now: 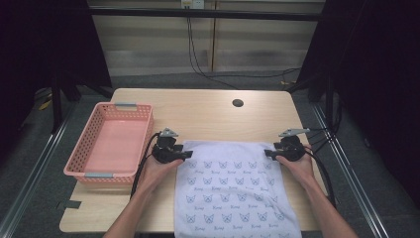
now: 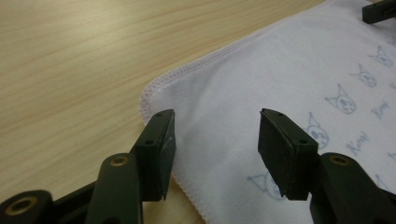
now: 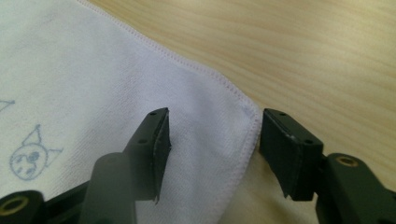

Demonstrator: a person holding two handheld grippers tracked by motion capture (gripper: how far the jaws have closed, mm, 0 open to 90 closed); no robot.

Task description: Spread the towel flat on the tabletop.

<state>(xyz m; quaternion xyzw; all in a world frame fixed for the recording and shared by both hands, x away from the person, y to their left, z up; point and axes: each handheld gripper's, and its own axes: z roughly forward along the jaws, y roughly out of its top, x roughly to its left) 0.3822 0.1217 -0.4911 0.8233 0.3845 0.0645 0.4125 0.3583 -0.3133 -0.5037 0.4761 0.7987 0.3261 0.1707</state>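
Towel lay long axis toward person | left hand-held gripper, right hand-held gripper each straddled a far corner, jaws apart, gripping nothing

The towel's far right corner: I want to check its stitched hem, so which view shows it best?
The right gripper view: the towel's far right corner lies close up between the open right tool, hem stitching sharp. The high view shows that corner small beside the tool, stitching unreadable. The left gripper view shows the opposite corner.

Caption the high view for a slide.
Two open grippers, left gripper and right gripper, at the towel's far corners; pink basket alongside.
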